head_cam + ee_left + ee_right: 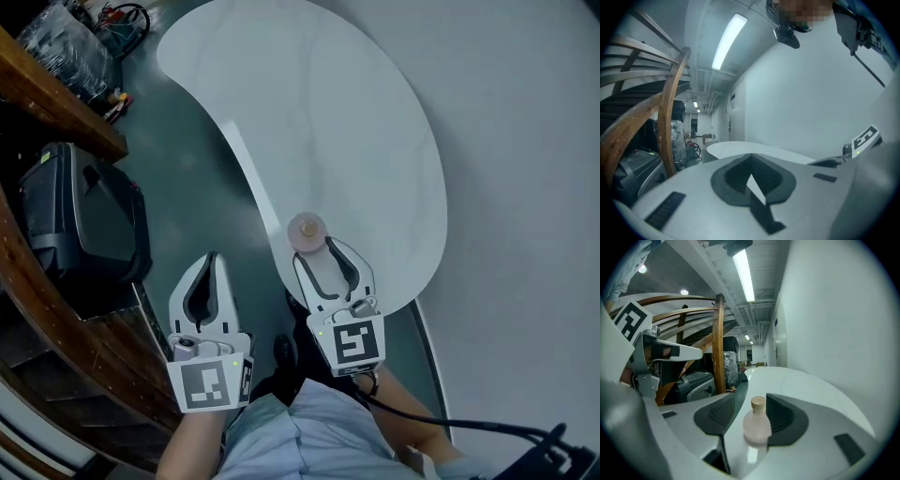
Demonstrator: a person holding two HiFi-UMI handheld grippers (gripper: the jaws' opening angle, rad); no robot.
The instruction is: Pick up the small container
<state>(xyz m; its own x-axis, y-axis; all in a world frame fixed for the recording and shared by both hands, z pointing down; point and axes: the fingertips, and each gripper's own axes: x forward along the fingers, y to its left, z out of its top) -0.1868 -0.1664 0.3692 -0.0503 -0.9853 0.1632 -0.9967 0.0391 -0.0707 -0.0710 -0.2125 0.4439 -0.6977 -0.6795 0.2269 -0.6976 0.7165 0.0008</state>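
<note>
The small container, a pale pink bottle with a tan cap, stands upright on the white table between the spread fingers of the right gripper. In the right gripper view it sits closer to the right finger's dark pad than to the left one, with a clear gap on the left side. Whether the right pad touches it cannot be told. In the head view the bottle lies at the fingertips, close to the table's near edge. The left gripper hangs off the table, out past the right gripper's left finger. Its fingers are pressed together at the tips and hold nothing, with only a small opening behind the tips. A curved wooden rail rises beyond its left finger.
</note>
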